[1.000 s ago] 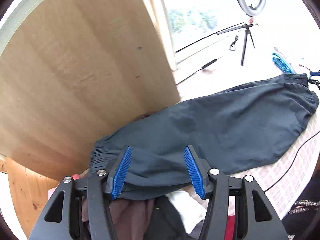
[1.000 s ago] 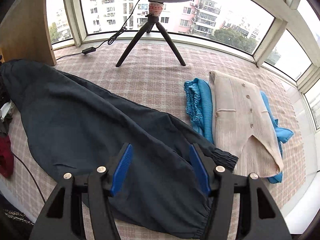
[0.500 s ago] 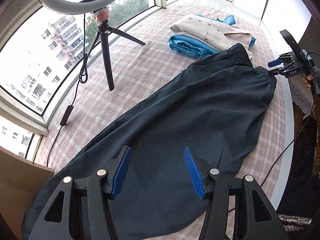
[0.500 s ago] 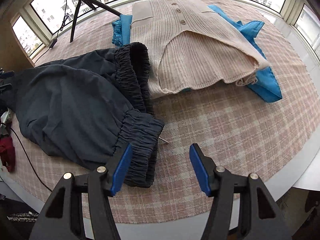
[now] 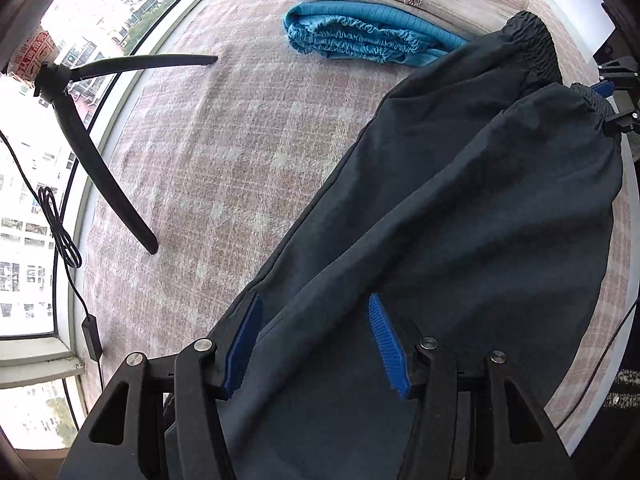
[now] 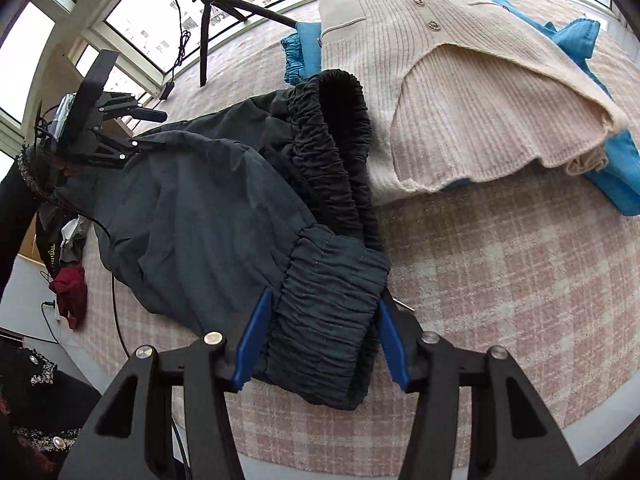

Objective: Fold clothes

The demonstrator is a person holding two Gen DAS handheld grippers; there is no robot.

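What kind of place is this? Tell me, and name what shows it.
Probably a glazed balcony or sunroom high in a city flat, set up for filming. A curved window looks out on apartment blocks, a ring-light tripod stands on the checked cloth, and folded clothes lie there.

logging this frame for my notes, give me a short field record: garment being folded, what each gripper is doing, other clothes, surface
garment: dark trousers spread across the table
right gripper: jaws closing around the elastic cuff at the table's near edge
left gripper: open above the trousers' far end, nothing pinched
other clothes: beige knit cardigan lying on a folded blue garment
surface: pink checked tablecloth
background: tripod by the window
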